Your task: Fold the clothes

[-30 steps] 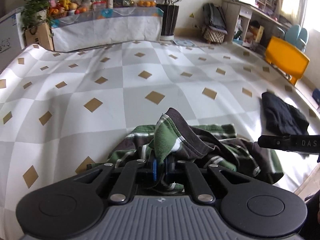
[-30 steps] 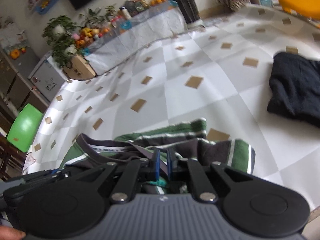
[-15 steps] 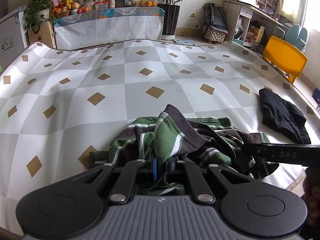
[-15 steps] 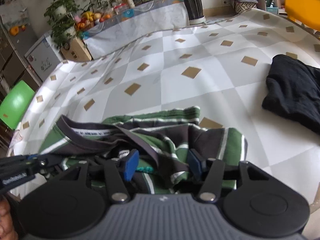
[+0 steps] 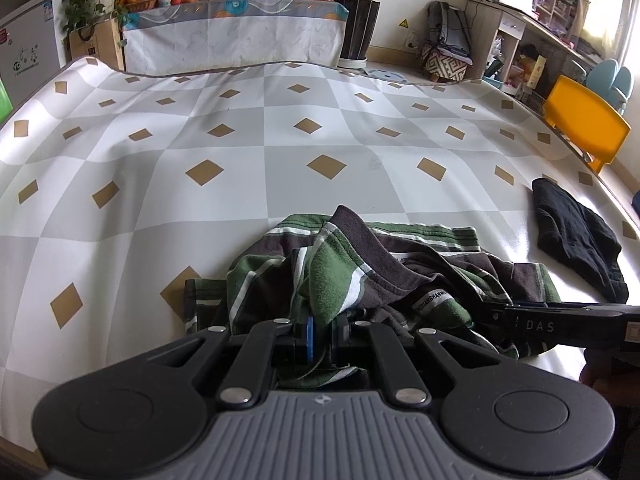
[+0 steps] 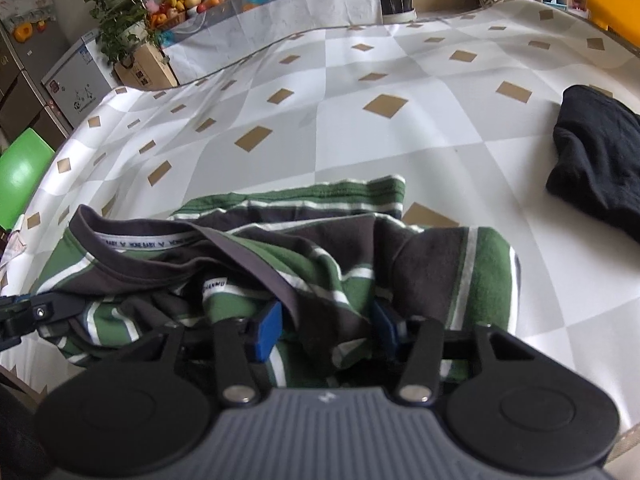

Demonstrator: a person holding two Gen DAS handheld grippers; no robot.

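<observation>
My left gripper (image 5: 322,330) is still pinching the striped shirt (image 5: 360,280); my right gripper (image 6: 326,326), having let go, is closing its fingers around a fold.

Two wrist fisheye views, both aimed forward and downward across the counter (image 5: 248,148).
Each camera sits close behind its own tool, left tool (image 5: 322,330) and right tool (image 6: 326,326); both views share the striped shirt (image 5: 360,276), black garment (image 6: 596,152) and far sideboard (image 5: 232,40).
</observation>
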